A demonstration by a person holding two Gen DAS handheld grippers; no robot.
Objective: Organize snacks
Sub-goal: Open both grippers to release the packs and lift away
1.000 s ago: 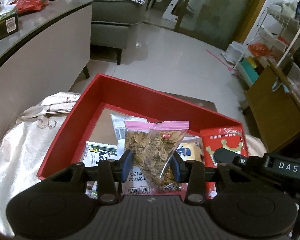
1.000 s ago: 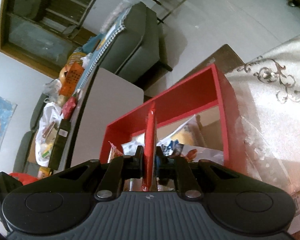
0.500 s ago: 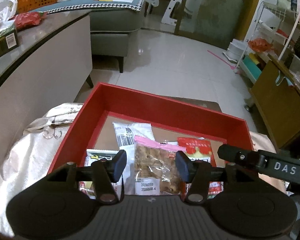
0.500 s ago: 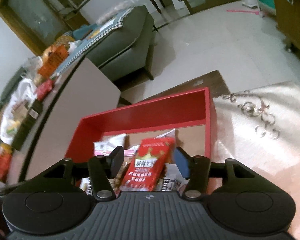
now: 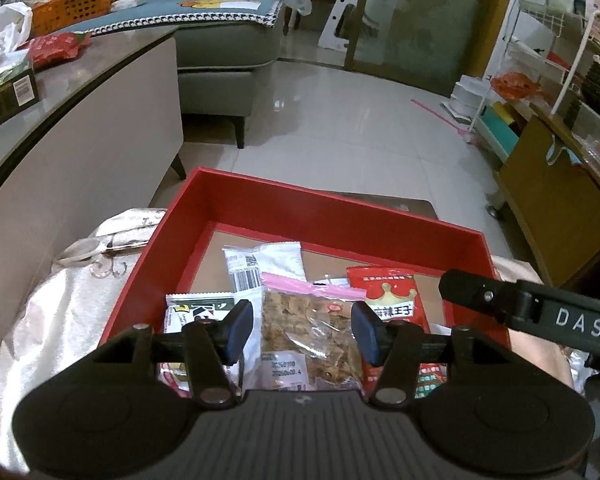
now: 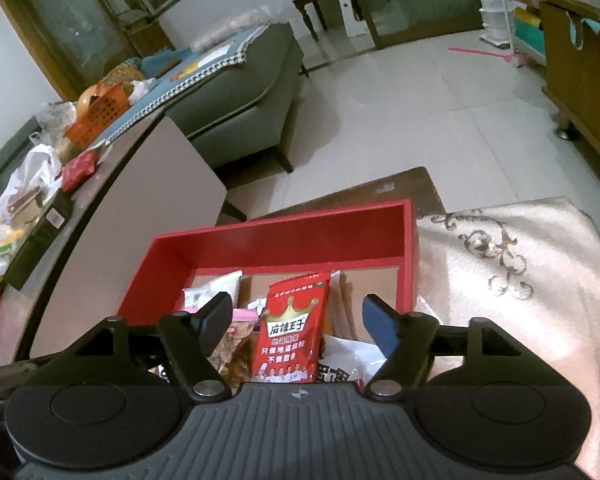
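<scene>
Two hand-held grippers, left [image 5: 303, 331] and right [image 6: 300, 323], both spread; "DAS" label [image 5: 579, 326].

Box [image 5: 340, 216] at frame centre on cloth [image 5: 60, 320]. Inside box, lower centre: crisp packet [image 5: 308, 332]; crown packet [image 5: 392, 300] just right of it; barcode packet [image 5: 260, 266] behind, upper left; label packet [image 5: 198, 312] at lower left. Sofa [image 5: 228, 52] in upper centre, behind box. Counter [image 5: 60, 120] at left edge. Cabinet [image 5: 552, 184] at right edge.
</scene>
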